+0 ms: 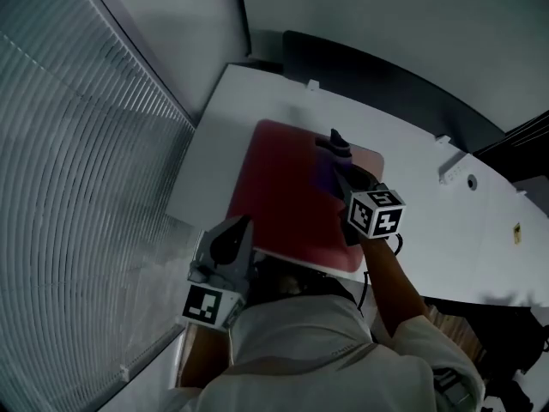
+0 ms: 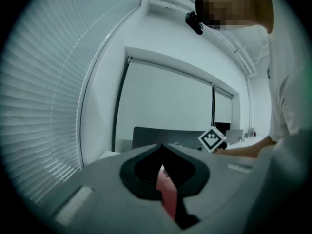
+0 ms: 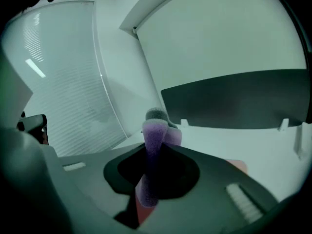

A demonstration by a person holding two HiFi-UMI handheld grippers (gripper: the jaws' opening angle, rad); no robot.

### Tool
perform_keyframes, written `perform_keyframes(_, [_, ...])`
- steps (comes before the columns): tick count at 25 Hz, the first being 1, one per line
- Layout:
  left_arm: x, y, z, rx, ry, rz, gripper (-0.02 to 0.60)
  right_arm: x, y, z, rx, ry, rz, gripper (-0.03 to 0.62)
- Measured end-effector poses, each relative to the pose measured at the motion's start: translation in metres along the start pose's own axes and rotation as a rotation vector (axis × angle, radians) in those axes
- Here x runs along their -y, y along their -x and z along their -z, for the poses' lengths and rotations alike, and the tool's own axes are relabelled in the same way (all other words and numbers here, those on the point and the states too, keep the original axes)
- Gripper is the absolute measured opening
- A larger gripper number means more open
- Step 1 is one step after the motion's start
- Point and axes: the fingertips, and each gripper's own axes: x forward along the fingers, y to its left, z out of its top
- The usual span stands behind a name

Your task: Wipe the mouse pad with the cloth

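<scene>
A red mouse pad (image 1: 283, 187) lies on the white table (image 1: 429, 221). Near the pad's far right part, my right gripper (image 1: 337, 146) is shut on a purple cloth (image 1: 328, 172) and rests over the pad. In the right gripper view the cloth (image 3: 152, 155) stands folded between the jaws, with the pad (image 3: 237, 165) showing beyond. My left gripper (image 1: 240, 228) sits at the pad's near left corner. In the left gripper view its jaws (image 2: 162, 147) are closed on a red strip of the pad's edge (image 2: 167, 191).
Window blinds (image 1: 77, 187) run along the left side. A dark panel (image 1: 369, 75) stands behind the table. Small white fittings (image 1: 453, 168) sit at the table's right. The person's torso and arms fill the bottom of the head view.
</scene>
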Motion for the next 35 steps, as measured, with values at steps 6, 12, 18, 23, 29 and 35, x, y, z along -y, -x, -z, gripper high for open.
perform_keyframes(6, [-0.049, 0.028, -0.001, -0.019, 0.005, -0.038, 0.002, -0.102, -0.089, 0.004, -0.052, -0.039, -0.170, 0.049])
perform_keyframes(12, [-0.084, 0.039, 0.009, -0.052, 0.012, -0.033, 0.002, -0.142, -0.174, 0.048, -0.172, -0.147, -0.200, 0.048])
perform_keyframes(18, [-0.098, 0.048, 0.014, -0.072, 0.025, -0.021, 0.002, -0.120, -0.199, 0.097, -0.298, -0.115, -0.058, 0.048])
perform_keyframes(23, [-0.086, 0.035, 0.018, -0.065, 0.013, 0.039, 0.002, -0.081, -0.177, 0.114, -0.317, -0.115, 0.016, 0.048])
perform_keyframes(29, [-0.052, 0.003, 0.009, -0.057, -0.002, 0.132, 0.002, -0.018, -0.122, 0.128, -0.326, -0.144, 0.108, 0.049])
perform_keyframes(35, [-0.004, -0.025, 0.012, -0.065, -0.005, 0.225, 0.002, 0.065, -0.046, 0.148, -0.319, -0.201, 0.235, 0.049])
